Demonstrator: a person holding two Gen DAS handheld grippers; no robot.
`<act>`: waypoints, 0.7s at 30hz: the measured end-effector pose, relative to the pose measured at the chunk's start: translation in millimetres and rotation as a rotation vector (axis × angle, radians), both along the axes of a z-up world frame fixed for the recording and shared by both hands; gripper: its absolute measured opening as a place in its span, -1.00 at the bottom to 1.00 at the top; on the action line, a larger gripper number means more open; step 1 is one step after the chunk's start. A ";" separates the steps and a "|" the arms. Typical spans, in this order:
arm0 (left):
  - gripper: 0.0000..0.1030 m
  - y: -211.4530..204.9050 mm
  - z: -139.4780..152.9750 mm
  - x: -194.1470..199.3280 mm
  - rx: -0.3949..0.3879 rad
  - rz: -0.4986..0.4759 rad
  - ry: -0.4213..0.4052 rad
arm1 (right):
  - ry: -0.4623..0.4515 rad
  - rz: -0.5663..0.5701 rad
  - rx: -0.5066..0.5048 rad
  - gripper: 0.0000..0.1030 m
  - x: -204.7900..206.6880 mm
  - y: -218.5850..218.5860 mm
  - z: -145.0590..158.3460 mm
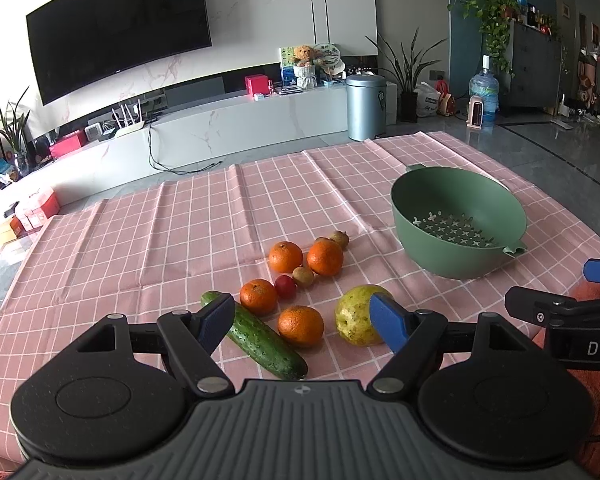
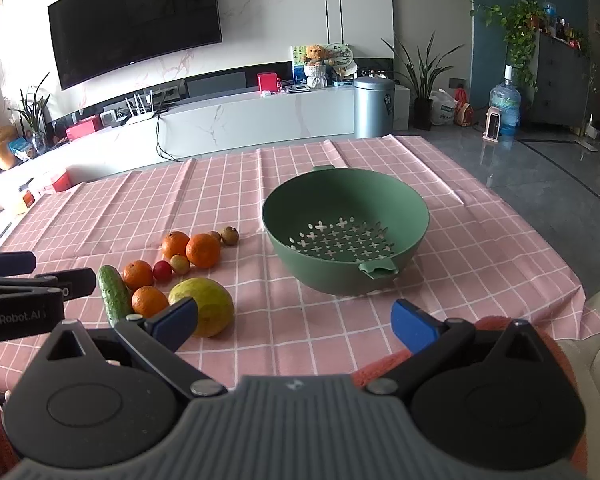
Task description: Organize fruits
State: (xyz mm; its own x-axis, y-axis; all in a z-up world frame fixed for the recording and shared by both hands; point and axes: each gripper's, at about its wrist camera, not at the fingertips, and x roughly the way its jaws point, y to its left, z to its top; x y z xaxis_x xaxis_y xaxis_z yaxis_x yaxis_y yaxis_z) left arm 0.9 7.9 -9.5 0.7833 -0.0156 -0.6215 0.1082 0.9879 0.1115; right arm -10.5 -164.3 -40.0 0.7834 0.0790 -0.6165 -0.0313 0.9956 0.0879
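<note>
Fingers of the left gripper [image 1: 302, 322] and right gripper [image 2: 294, 322] are spread wide, holding nothing. The fruit [image 1: 300, 326] lies clustered on the cloth, left of the colander [image 2: 346, 208], which is bare inside. Sorting looks unstarted; everything remains.

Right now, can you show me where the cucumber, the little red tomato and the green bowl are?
cucumber [image 1: 266, 344]: left wrist view, middle of its bumpy green skin.
little red tomato [image 1: 285, 286]: left wrist view, centre of its top.
green bowl [image 2: 414, 204]: right wrist view, right side of its rim.
</note>
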 end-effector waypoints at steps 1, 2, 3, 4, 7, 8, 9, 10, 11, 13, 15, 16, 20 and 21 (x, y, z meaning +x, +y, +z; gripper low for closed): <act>0.75 0.9 0.2 0.8 -0.001 0.001 0.002 | 0.001 0.002 0.001 0.91 0.7 0.4 -0.6; 0.75 1.6 0.2 1.4 -0.003 0.002 0.005 | 0.000 0.003 0.003 0.91 1.5 0.6 -1.2; 0.75 1.7 0.0 1.5 -0.006 0.002 0.008 | 0.000 0.004 0.004 0.91 2.1 0.7 -1.8; 0.75 3.1 0.6 3.0 -0.010 0.002 0.013 | -0.003 0.006 0.007 0.91 3.1 1.1 -2.7; 0.75 5.5 0.7 7.2 -0.020 -0.001 0.026 | -0.013 0.005 0.018 0.91 7.6 3.1 -6.5; 0.75 6.3 0.6 8.8 -0.024 -0.002 0.032 | -0.012 0.008 0.026 0.91 9.7 3.9 -7.9; 0.75 7.7 0.2 10.8 -0.028 -0.001 0.037 | -0.009 0.016 0.038 0.91 12.0 4.9 -9.7; 0.75 10.6 -0.3 14.4 -0.035 -0.001 0.043 | -0.007 0.027 0.051 0.91 14.7 6.4 -11.3; 0.75 13.7 -0.5 17.2 -0.047 0.004 0.050 | -0.003 0.039 0.060 0.91 17.6 8.3 -12.7; 0.75 22.8 -1.1 23.8 -0.081 0.027 0.069 | 0.010 0.064 0.069 0.91 25.5 14.6 -15.3; 0.75 34.0 -2.8 30.8 -0.123 0.063 0.094 | 0.024 0.089 0.088 0.91 33.8 20.5 -19.0; 0.75 39.7 -4.4 34.7 -0.148 0.079 0.110 | 0.036 0.100 0.101 0.91 38.2 23.3 -21.4; 0.69 62.3 -16.8 49.7 -0.260 0.135 0.181 | 0.087 0.139 0.150 0.79 56.5 36.8 -32.3; 0.64 66.7 -20.4 52.5 -0.281 0.147 0.190 | 0.095 0.149 0.158 0.75 60.8 39.9 -34.8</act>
State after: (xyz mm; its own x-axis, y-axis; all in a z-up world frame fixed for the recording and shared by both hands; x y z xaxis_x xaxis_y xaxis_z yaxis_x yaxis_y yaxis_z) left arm 53.5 74.7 -29.9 0.6609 -0.1020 -0.7435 -0.0446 0.9836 -0.1746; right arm 50.3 -124.4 -74.8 0.6948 0.2905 -0.6579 -0.1608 0.9544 0.2516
